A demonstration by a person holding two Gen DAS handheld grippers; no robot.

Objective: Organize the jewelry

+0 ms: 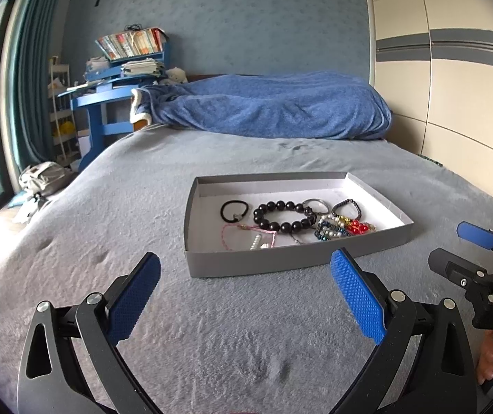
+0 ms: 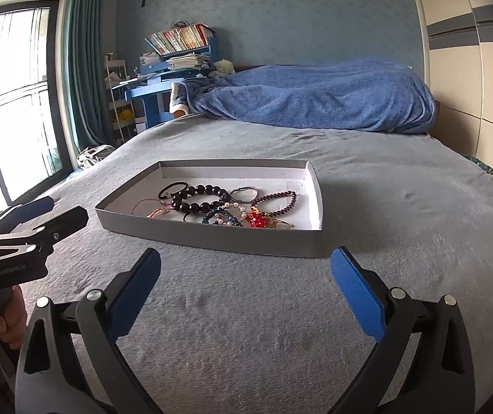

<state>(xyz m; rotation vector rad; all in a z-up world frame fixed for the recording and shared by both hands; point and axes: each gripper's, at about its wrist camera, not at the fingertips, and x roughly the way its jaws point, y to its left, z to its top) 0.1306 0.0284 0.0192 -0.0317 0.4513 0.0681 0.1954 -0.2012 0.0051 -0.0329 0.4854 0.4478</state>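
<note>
A shallow grey box lid (image 1: 281, 264) (image 2: 212, 238) lies on the grey bed. Inside it are a black bead bracelet (image 1: 282, 215) (image 2: 194, 198), a black hair tie (image 1: 234, 210) (image 2: 172, 189), a pink cord (image 1: 243, 236), a metal ring (image 1: 316, 205) (image 2: 244, 193), a dark red bead bracelet (image 2: 277, 201), red beads (image 1: 357, 226) (image 2: 257, 220) and mixed small bead strands (image 1: 329, 229). My left gripper (image 1: 246, 269) is open and empty, just short of the lid's near wall. My right gripper (image 2: 246, 269) is open and empty, near the lid's near right corner.
A blue blanket (image 1: 274, 107) (image 2: 315, 96) is heaped at the bed's far end. A blue desk with books (image 1: 118, 79) stands at the far left, a wardrobe (image 1: 453, 86) on the right. Each gripper shows in the other's view: the right one (image 1: 481, 269), the left one (image 2: 32, 227).
</note>
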